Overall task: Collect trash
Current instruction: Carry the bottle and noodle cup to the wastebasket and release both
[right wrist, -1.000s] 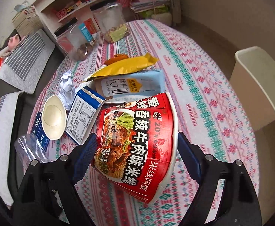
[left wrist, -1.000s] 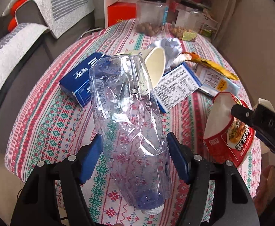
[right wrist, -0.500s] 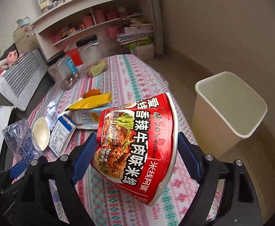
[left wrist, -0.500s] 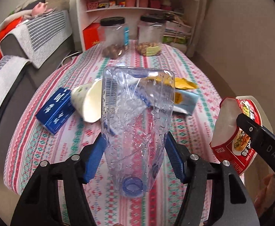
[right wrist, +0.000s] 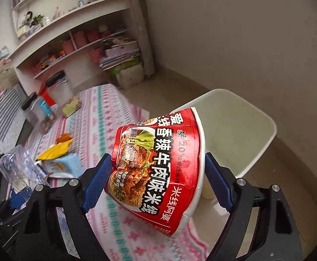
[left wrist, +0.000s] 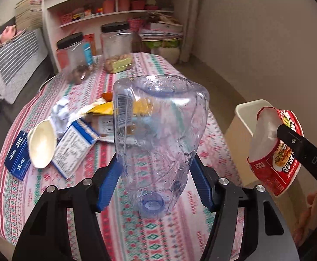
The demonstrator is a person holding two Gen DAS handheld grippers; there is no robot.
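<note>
My left gripper (left wrist: 156, 182) is shut on a crumpled clear plastic bottle (left wrist: 158, 134), held above the table with its neck toward me. My right gripper (right wrist: 156, 178) is shut on a red instant-noodle cup (right wrist: 158, 163), held tilted in the air near the cream trash bin (right wrist: 245, 130). The cup also shows in the left wrist view (left wrist: 275, 152), in front of the bin (left wrist: 245, 117). The bottle shows at the left of the right wrist view (right wrist: 21, 167).
On the patterned tablecloth (left wrist: 154, 235) lie a blue box (left wrist: 17, 158), a paper cup (left wrist: 42, 145), a blue-and-white carton (left wrist: 75, 145), crumpled foil (left wrist: 60, 113) and a yellow wrapper (left wrist: 102, 108). Two black-lidded jars (left wrist: 117, 45) stand at the far end. Shelves stand behind; a sofa stands left.
Both grippers have lifted and swung right toward the bin, each with its load. The bin now sits just behind the noodle cup.
</note>
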